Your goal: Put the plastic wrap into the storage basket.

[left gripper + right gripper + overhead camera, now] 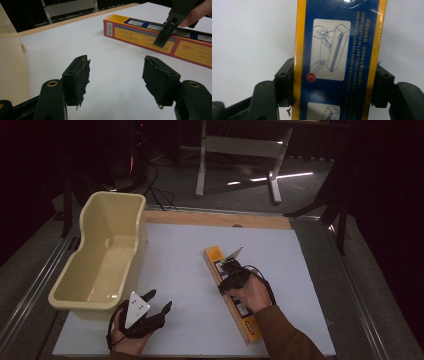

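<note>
Overhead arrangement of a white table top (pixel 180 255) with a long, narrow plastic-wrap box (pixel 231 292) lying flat on it, its length running from the far centre toward the near right edge. The box is orange and red along its sides, with a blue upper face carrying numbered instruction panels, as the right gripper view shows (pixel 338 57). The right gripper (pixel 231 276) sits over the middle of the box; its two black jaws flank the box, one at each long side, and lie against the box edges in the right gripper view, so that the box is clasped across its width. The left gripper (pixel 159 301) rests at the near left of the table, well apart from the box, its jaws spread wide with only bare table between them (pixel 116 75). A cream plastic tub (pixel 102 252) stands along the left edge of the table, just beside the left gripper.
</note>
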Demonstrator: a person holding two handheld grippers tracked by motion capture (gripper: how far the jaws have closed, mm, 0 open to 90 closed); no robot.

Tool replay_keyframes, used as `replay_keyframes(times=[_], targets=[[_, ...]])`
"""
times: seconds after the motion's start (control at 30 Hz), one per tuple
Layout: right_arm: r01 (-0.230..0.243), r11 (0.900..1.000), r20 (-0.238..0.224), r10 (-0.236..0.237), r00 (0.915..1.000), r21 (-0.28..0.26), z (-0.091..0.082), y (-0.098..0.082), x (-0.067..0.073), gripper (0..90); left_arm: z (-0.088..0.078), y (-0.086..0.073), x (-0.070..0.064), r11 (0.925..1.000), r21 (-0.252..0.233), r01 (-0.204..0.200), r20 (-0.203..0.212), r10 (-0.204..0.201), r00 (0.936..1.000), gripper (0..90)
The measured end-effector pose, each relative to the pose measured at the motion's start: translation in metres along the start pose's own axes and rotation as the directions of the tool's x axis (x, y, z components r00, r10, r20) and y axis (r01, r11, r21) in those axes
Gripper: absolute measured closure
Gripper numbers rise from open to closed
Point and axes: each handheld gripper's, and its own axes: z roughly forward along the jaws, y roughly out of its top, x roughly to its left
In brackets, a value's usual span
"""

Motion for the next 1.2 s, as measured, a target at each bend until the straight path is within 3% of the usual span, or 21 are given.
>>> replay_keyframes(times=[0.1,0.2,0.27,0.33,0.43,0.53,0.8,1.2], targets=[[-0.010,0.999,0.011,0.009,0.9999,0.033,-0.001,0.004,0.001,38.2,0.000,0.000,0.000,1.0000,-0.002,0.000,-0.001,0.000,1.0000,37.5],[-0.032,0.999,-0.015,0.033,0.9994,0.031,-0.002,0.003,-0.002,38.9,-0.001,0.000,0.002,1.0000,-0.006,0.006,-0.004,-0.006,1.0000,37.5],[-0.050,0.998,-0.057,0.052,0.9970,0.031,-0.003,0.003,-0.007,39.0,-0.001,0.000,0.002,1.0000,-0.007,0.007,-0.006,-0.007,1.0000,37.5],[-0.074,0.997,-0.133,0.077,0.9881,0.028,-0.004,0.002,-0.012,39.0,-0.001,0.000,0.002,0.9999,-0.008,0.007,-0.006,-0.007,1.0000,37.5],[-0.084,0.996,-0.175,0.083,0.9810,0.003,-0.008,0.002,-0.013,38.9,-0.001,0.000,0.002,1.0000,-0.007,0.005,-0.007,-0.005,1.0000,37.5],[-0.084,0.996,-0.189,0.078,0.9790,-0.025,-0.014,0.003,-0.012,38.9,-0.001,0.000,0.002,1.0000,-0.006,0.003,-0.006,-0.003,1.0000,37.5],[-0.093,0.990,-0.275,0.060,0.9596,-0.109,-0.039,0.007,-0.005,38.9,-0.002,0.000,0.002,0.9999,-0.011,0.005,-0.009,-0.005,0.9999,37.5],[-0.067,0.974,-0.317,-0.006,0.9484,-0.217,-0.075,0.016,0.013,38.9,-0.002,0.000,0.003,0.9999,-0.015,0.009,-0.009,-0.009,0.9999,37.5]])
